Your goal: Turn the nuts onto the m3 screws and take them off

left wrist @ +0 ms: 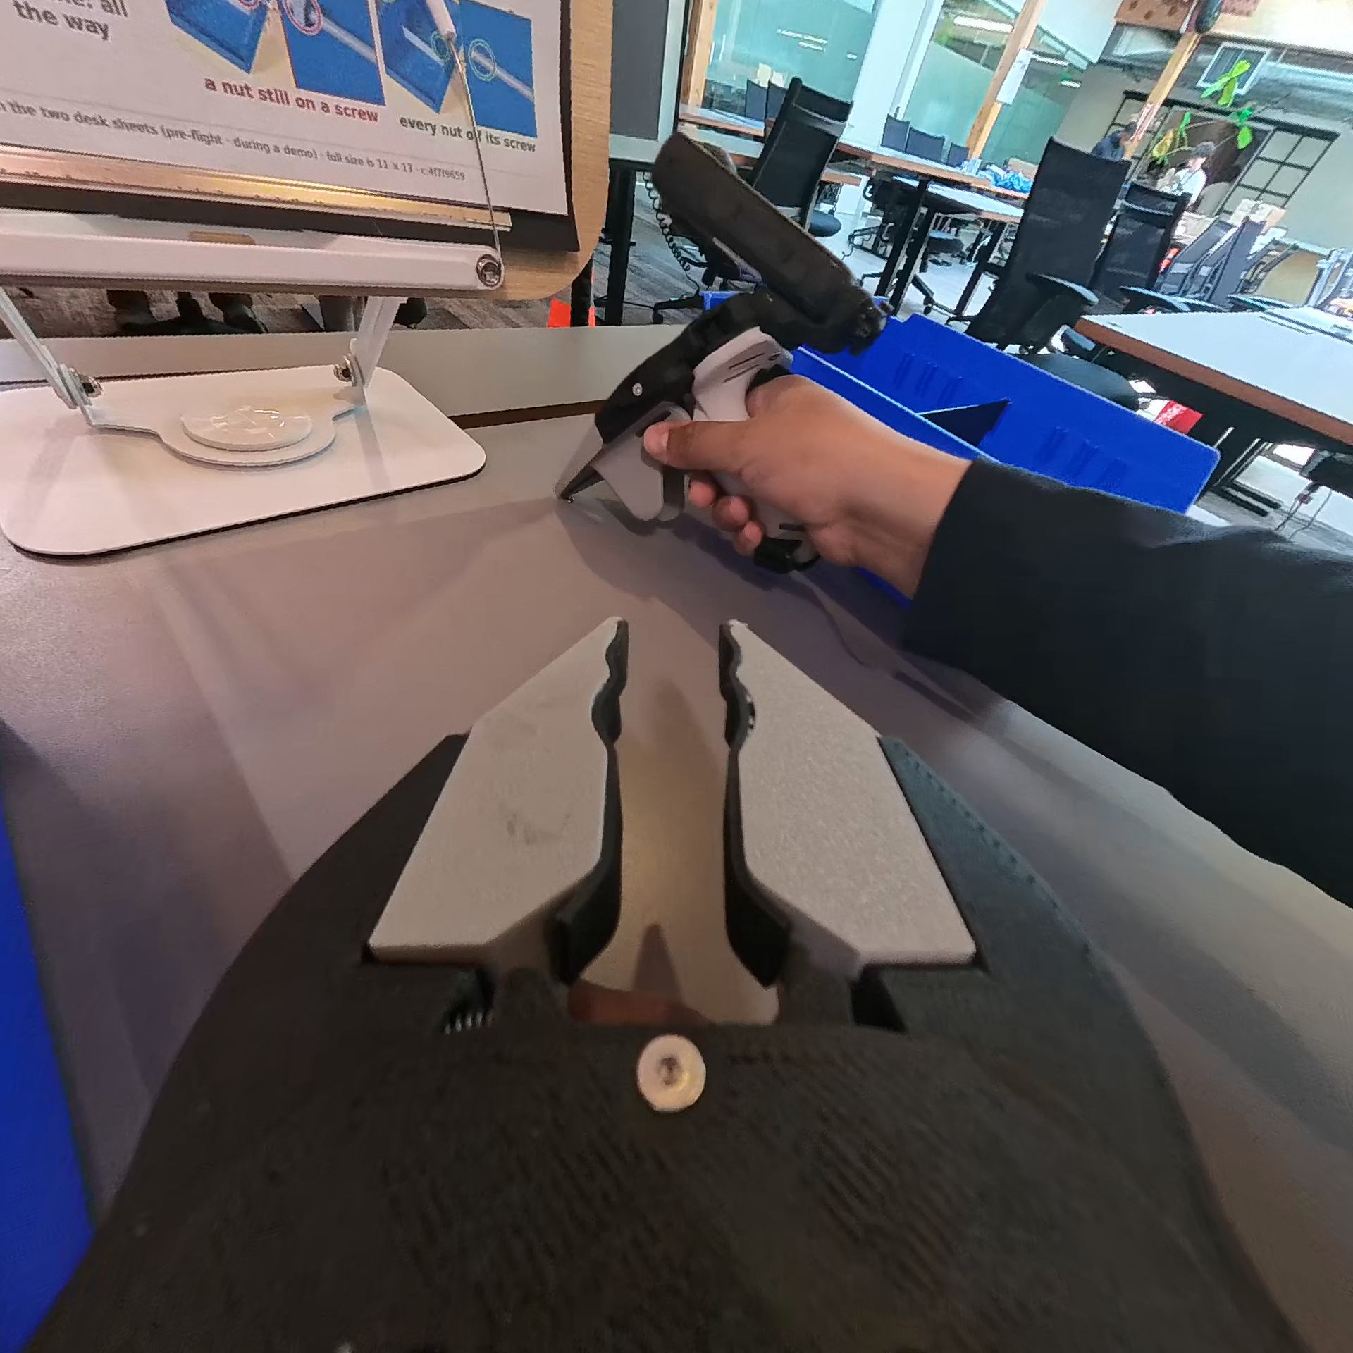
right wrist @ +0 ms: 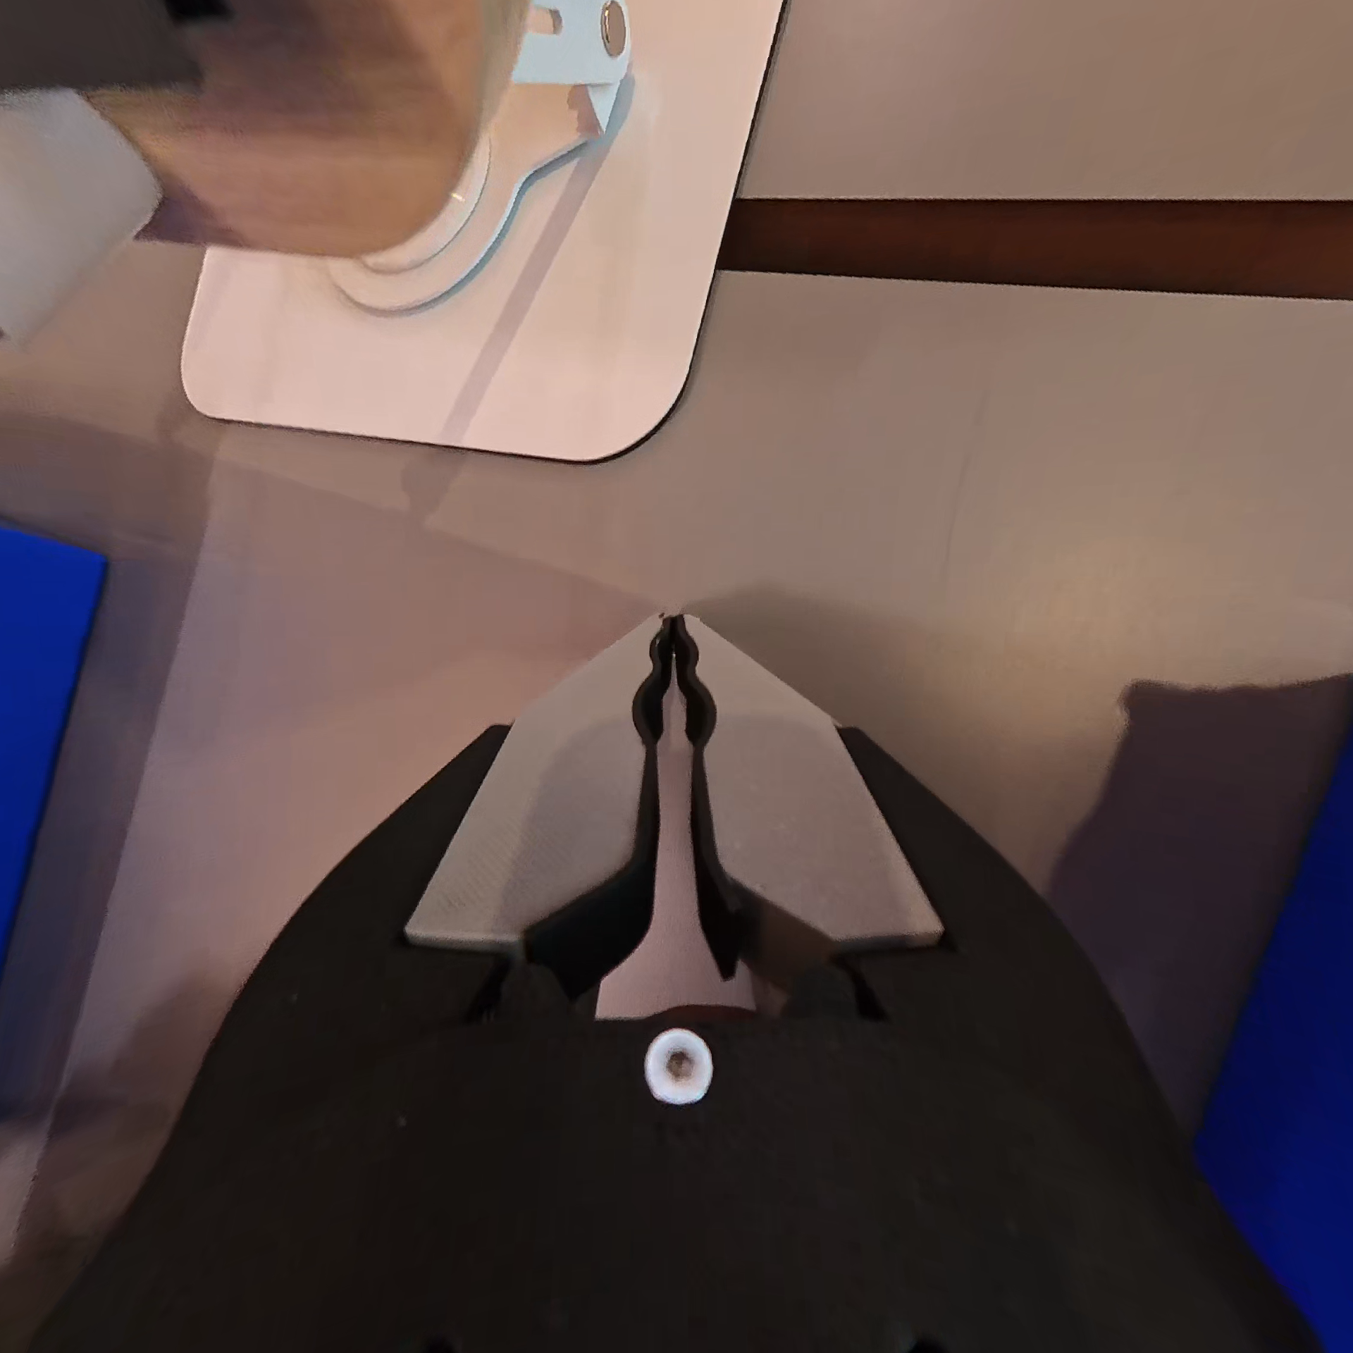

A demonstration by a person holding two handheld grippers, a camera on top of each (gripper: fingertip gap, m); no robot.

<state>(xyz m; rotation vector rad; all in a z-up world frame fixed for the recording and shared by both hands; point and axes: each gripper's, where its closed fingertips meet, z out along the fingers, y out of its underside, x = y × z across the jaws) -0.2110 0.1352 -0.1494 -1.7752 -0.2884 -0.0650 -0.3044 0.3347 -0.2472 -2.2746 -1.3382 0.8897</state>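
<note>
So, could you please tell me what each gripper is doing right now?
Left gripper: open, empty.
Right gripper: shut at the table; holding anything cannot be told.

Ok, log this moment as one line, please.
left hand-held gripper: open, empty, above table | right hand-held gripper: shut, tips at tabletop, possibly pinching something tiny | blue bin: behind right hand

1. Upper left of the left wrist view: instruction sheet (left wrist: 278, 95) cut off by the frame's edges.
2. Right gripper (right wrist: 670, 622) tips: whatever they pinch is too small to tell.
3. Upper left of the right wrist view: blurred brown shape (right wrist: 307, 124) hides part of the stand base (right wrist: 476, 351).
</note>
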